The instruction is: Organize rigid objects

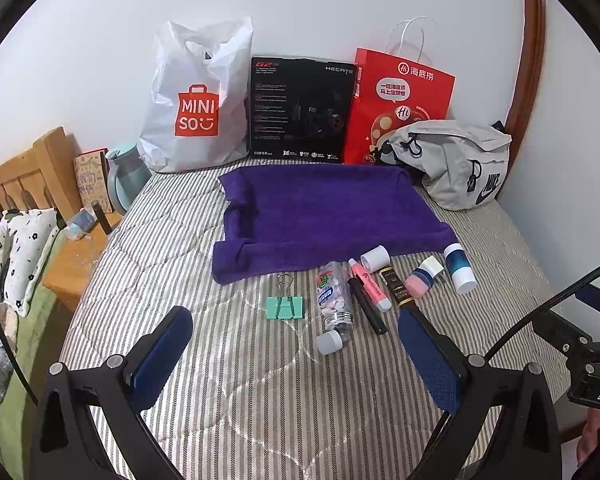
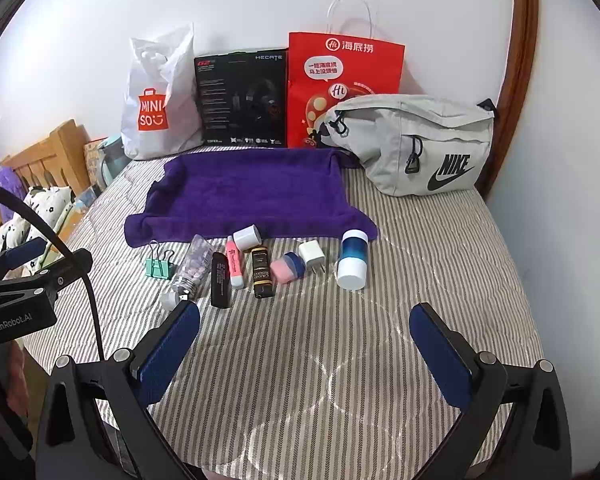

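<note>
Both wrist views look forward (side by side) over the same bed [image 1: 260, 380].

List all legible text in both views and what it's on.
"MINISO": white plastic bag
"HECATE", "G2", "EDIFIER": black box; its fine print is too small
"海底捞", "Hi": red paper bag
"NIKE": grey pouch
"GenRobot.AI": left gripper body
Small bottle labels: unreadable

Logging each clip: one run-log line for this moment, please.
left gripper: open, empty | right gripper: open, empty | small items: in a row on bed, before purple towel | towel: bare
</note>
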`<state>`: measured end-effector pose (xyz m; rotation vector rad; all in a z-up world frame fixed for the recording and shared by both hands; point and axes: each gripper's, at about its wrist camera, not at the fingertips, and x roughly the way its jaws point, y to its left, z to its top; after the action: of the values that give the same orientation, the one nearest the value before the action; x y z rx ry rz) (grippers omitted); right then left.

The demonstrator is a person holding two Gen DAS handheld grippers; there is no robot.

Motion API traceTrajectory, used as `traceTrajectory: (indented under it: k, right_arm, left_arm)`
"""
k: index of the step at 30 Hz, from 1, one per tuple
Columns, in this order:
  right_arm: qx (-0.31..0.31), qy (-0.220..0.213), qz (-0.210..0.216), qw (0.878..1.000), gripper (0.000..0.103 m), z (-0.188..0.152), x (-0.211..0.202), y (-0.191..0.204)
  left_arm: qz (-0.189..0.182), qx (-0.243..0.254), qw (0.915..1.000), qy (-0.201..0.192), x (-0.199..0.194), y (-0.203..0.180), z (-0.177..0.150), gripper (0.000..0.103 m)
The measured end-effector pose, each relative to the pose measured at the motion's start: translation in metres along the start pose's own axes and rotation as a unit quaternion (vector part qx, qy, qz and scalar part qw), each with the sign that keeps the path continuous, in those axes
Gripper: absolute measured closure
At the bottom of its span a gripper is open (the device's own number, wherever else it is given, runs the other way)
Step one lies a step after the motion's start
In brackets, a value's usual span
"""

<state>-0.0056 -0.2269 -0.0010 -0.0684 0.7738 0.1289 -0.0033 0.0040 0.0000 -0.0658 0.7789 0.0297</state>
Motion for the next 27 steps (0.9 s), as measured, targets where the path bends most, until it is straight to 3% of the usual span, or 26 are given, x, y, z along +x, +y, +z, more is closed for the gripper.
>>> traceTrajectory:
  k: [27]
  right_arm:
    - [0.003,0.007,-0.001,1.0,0.0,-0.0043,0.0005,-0.0013]
  left_arm:
    - [0.001,0.001,1.0,0.002,-0.0016,-0.0004,-0.0022,0.0]
